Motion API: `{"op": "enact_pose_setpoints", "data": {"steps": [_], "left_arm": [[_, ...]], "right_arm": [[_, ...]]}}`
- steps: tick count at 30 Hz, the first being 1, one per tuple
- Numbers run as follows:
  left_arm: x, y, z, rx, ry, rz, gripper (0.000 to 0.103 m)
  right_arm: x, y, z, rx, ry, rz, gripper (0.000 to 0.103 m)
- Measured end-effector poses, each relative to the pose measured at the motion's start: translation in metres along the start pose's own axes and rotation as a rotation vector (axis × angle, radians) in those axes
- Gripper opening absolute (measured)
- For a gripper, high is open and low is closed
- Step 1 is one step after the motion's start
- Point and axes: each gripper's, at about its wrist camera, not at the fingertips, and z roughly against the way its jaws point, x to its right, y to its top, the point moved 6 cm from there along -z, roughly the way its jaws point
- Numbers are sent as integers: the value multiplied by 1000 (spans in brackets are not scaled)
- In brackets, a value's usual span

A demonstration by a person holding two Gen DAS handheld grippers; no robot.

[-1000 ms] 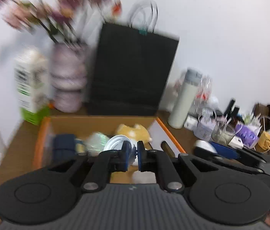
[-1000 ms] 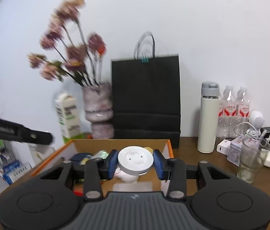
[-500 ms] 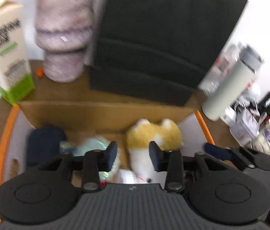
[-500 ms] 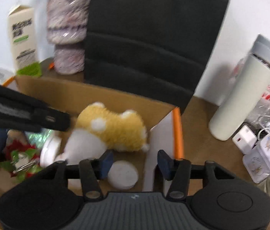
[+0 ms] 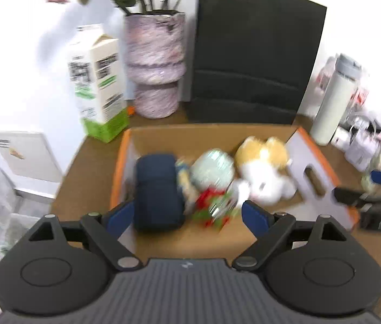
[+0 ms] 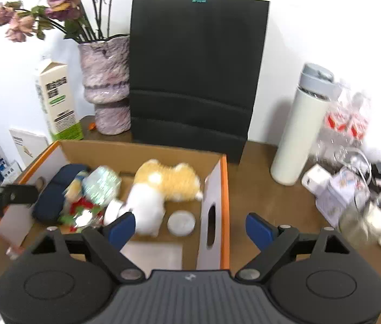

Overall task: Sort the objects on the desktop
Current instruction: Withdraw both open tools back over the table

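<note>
Desktop objects are what this job is about, and many of them already lie in the cardboard box with the orange rim. Inside it are a navy pouch, a shiny pale ball, a red and green crinkly thing, a yellow and white plush toy and a small white round lid. More things sit out on the brown tabletop to the right: a tall white bottle, a glass, small boxes and cords.

The left claw hangs over the box. Its jaws are opening wide and nothing is between them. The right claw hangs over the right wall of the box. Its jaws are opening too, and they hold nothing.

What could go wrong? The right claw is close to the thin box wall. If it dips, a finger could hit that wall and shove the box or bend it. The white round lid lies flat and low, so a grab at it could slip. The right side of the tabletop is crowded. A wide claw reaching there could knock the bottle over or tip the glass, or catch a cord and drag other things along. The two claws are also near each other, so they could bump. Both views are partly blurred, so the small things are hard to tell apart.
</note>
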Motion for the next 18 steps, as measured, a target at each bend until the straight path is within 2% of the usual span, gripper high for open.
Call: {"op": "enact_pose_setpoints", "data": {"steps": [4, 9, 12, 14, 18], "left_arm": [[-21, -45, 33, 73, 30, 42, 102], [-30, -112, 66, 155, 46, 5, 103], [-34, -167, 90, 164, -11, 73, 103], [-31, -202, 108, 187, -36, 107, 103], [-18, -242, 129, 191, 10, 46, 103]], "right_arm": [[-7, -38, 32, 50, 35, -55, 89], [-30, -104, 64, 129, 66, -74, 91], [-44, -155, 86, 135, 73, -74, 91], [-52, -188, 108, 177, 105, -103, 93], [-71, -237, 141, 208, 113, -114, 94]]}}
